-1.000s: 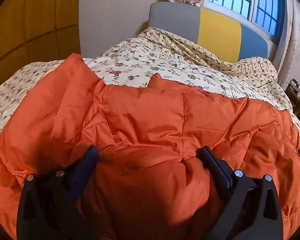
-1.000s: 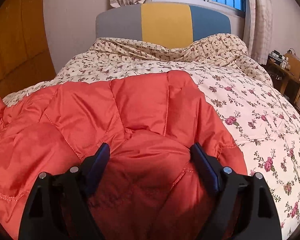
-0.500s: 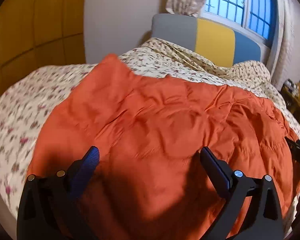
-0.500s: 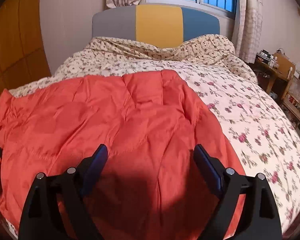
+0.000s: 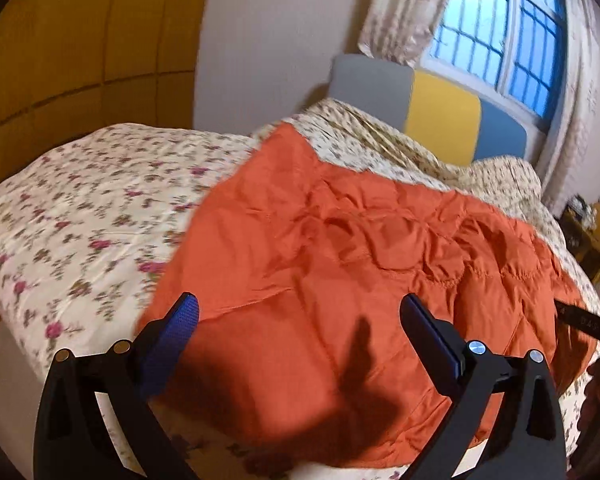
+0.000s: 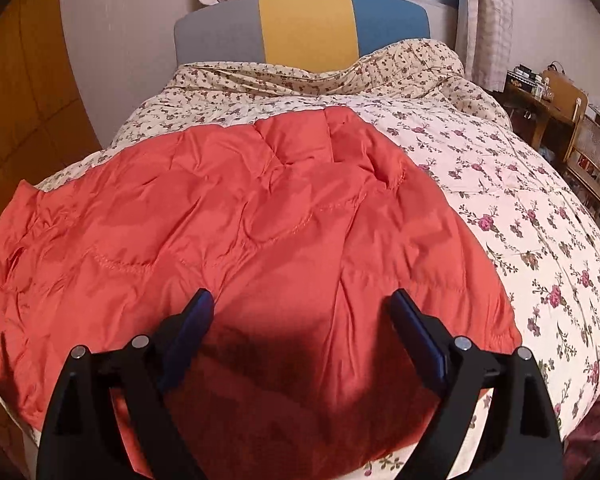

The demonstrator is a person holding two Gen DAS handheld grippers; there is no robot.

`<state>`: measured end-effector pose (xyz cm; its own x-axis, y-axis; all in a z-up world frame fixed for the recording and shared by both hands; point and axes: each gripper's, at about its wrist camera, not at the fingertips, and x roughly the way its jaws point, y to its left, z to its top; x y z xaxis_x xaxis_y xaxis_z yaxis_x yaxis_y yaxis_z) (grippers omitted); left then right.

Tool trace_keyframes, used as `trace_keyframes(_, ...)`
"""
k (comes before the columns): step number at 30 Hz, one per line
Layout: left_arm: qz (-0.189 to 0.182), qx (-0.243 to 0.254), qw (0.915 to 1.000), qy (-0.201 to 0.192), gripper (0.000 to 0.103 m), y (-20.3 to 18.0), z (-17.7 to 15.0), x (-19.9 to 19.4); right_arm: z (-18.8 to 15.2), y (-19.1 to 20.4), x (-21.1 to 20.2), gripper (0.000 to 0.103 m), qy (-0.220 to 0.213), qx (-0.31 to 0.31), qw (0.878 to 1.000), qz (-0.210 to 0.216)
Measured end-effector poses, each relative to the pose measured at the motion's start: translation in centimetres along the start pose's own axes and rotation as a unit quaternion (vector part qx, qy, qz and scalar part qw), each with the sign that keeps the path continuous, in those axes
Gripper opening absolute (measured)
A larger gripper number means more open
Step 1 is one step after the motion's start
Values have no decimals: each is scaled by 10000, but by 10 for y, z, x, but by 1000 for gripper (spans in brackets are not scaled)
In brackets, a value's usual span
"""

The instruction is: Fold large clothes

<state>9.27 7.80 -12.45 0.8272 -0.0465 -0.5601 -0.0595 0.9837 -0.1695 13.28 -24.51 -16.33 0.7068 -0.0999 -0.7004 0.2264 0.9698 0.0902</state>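
Orange quilted jacket (image 5: 360, 276) spread flat on floral bed (image 5: 80, 216), filling frame centre. Left gripper (image 5: 298, 320) and right gripper (image 6: 300, 312) above near hem, jaws spread wide, gripping nothing.

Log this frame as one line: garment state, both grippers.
garment: orange quilted jacket spread on floral bedspread | left gripper: open, above jacket, holding nothing | right gripper: open, above jacket, holding nothing
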Motion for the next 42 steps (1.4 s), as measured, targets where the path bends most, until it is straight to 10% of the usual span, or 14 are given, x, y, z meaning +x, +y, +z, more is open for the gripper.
trace_keyframes(12, -224, -1009, 9940, 353, 98, 42, -20, -13, -13, 13, -30, 88, -186, -258, 9985, 453)
trace_keyframes(21, -387, -1472, 9871, 495, 77, 52, -41, -27, -38, 29, -49, 21, -137, -321, 9843, 1731)
trace_keyframes(25, -766, -1755, 9773, 902, 73, 53, -59, -19, -50, 45, -53, 13, -136, -728, 9771, 1994)
trace_keyframes(42, -1390, -2143, 9652, 557, 73, 47, -46, 24, -74, 62, -5, 0, 638, -1055, 9720, 2003)
